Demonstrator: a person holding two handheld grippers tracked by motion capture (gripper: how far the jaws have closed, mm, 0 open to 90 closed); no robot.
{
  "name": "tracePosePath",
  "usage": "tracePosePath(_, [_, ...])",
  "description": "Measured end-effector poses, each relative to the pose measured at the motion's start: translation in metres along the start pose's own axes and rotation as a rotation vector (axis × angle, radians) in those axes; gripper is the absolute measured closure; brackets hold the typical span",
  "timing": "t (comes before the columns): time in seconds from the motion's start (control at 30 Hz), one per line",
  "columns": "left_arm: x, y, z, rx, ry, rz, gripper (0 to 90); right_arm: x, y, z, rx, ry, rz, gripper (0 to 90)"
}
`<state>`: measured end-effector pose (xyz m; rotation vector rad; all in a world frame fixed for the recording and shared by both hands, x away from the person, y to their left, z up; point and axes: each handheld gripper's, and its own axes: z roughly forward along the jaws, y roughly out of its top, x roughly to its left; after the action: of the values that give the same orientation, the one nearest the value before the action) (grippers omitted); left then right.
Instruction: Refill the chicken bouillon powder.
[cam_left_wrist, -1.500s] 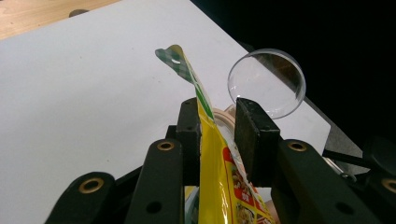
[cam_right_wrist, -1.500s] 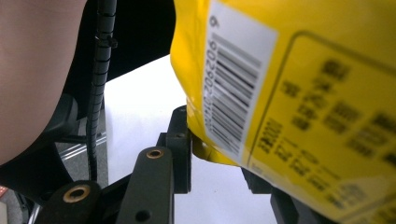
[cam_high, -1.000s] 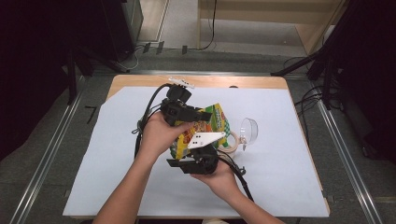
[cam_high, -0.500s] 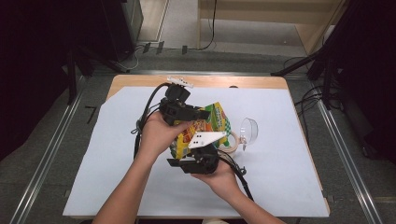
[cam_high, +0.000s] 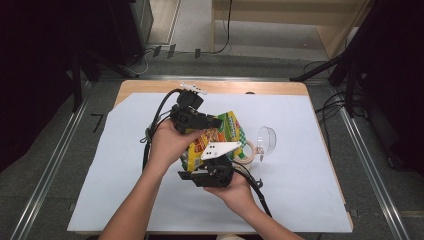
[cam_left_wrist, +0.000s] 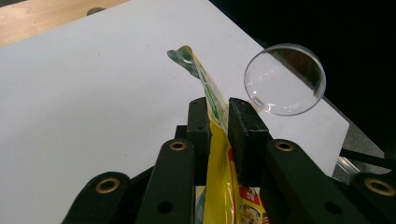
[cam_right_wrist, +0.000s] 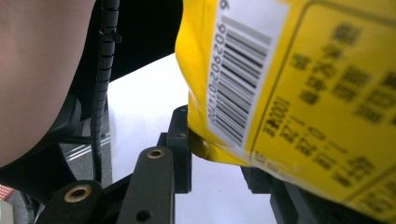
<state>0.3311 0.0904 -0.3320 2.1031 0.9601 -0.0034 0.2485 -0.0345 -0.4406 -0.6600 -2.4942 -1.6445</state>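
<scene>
Flanking yellow packet: clear bowl; tape ring

packet: yellow, green check edge, black barcode | bowl: clear | sheet: white

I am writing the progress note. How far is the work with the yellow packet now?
Done: both tools hold the yellow packet above the table. The left tool, jaws just closing, pinches its top edge; the right tool grips the bottom corner. In hand: readying to open it. Left: the packet looks unopened, the clear cup empty.
</scene>
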Motion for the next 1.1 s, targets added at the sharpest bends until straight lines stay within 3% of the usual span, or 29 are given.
tracePosePath(0.6, [-0.005, 0.0, 0.0, -0.012, -0.005, 0.014, 79.0, -0.002, -0.001, 0.0, -0.003, -0.002, 0.004, 70.3])
tracePosePath(1.1, [0.004, 0.0, 0.003, -0.01, -0.041, -0.033, 76.4, 0.0, 0.001, -0.001, 0.004, -0.007, 0.01, 70.0])
